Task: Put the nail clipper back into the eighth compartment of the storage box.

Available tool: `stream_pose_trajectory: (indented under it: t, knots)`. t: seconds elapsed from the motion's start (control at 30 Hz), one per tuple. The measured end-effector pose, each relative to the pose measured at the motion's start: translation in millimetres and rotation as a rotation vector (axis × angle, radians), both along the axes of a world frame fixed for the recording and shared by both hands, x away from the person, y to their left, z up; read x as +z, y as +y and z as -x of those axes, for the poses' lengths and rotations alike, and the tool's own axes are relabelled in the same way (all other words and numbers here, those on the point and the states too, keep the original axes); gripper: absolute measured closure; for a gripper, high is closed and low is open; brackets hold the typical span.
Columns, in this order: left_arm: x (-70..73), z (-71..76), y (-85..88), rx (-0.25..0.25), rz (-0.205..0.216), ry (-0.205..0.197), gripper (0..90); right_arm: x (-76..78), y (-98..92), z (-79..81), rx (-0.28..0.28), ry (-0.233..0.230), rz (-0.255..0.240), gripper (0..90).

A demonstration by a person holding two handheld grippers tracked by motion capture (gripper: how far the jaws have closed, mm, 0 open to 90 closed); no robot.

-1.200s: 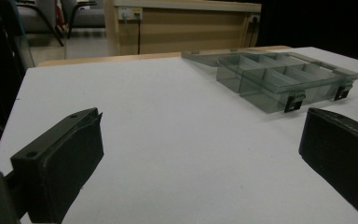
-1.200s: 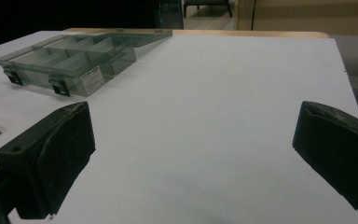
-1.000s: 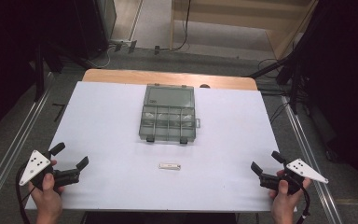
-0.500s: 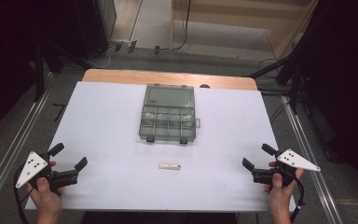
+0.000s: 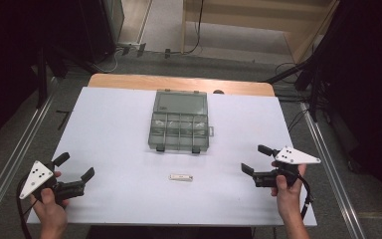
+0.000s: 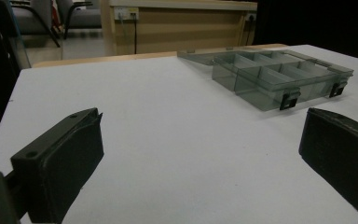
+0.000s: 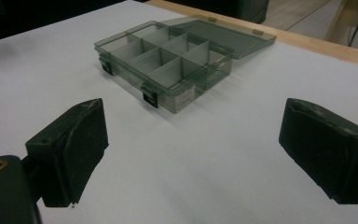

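Presently, the left hand-held gripper [image 5: 74, 167] is held at about eight o'clock on the bench [image 5: 114, 124], its jaws spread wide with nothing between them; the same wide gap is seen in the left gripper view [image 6: 200, 154], where bare white surface lies between the two black pads. The right hand-held gripper [image 5: 254, 159] is held at about four o'clock, its jaws likewise parted wide and empty, as confirmed in the right gripper view [image 7: 191, 154].

Between the two, near six o'clock, a small white oblong piece [image 5: 180, 177] is laid flat on the bench, well apart from either gripper.

Farther out, toward the centre and twelve o'clock, a translucent grey compartment box [image 5: 180, 130] is set with its lid [image 5: 181, 102] folded open and flat behind it. The box is found at roughly one o'clock from the left gripper and eleven o'clock from the right. Its divided compartments and two dark front latches are seen in both gripper views [image 6: 279, 77] [image 7: 168, 63]; contents cannot be made out. A wooden edge [image 5: 179, 82] is exposed at the far side of the bench.
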State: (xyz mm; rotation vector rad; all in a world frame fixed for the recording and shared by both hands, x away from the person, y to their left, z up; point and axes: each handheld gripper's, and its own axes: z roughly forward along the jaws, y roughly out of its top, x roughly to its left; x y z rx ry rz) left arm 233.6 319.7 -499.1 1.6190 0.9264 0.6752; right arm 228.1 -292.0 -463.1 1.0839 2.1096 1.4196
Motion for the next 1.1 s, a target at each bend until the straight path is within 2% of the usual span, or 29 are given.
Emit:
stream_pose_trajectory:
  t: [0.2, 0.63, 0.9, 1.1]
  knots:
    - [0.1, 0.8, 0.1, -0.003, -0.005, -0.003, 0.0, 5.1, 14.1, -9.4, 0.052, 0.028, 0.038, 8.9]
    - [-0.2, 0.6, -0.5, -0.005, -0.006, -0.003, 0.0, 12.5, 49.2, -26.4, 0.164, 0.078, 0.155, 11.0]
    - [-0.3, 0.6, -0.7, -0.001, -0.007, -0.005, 0.0, 14.6, 62.5, -33.0, 0.204, 0.097, 0.183, 11.1]
    - [-0.4, 0.6, -0.8, -0.002, -0.007, -0.005, 0.0, 15.7, 77.8, -38.3, 0.247, 0.116, 0.24, 11.0]
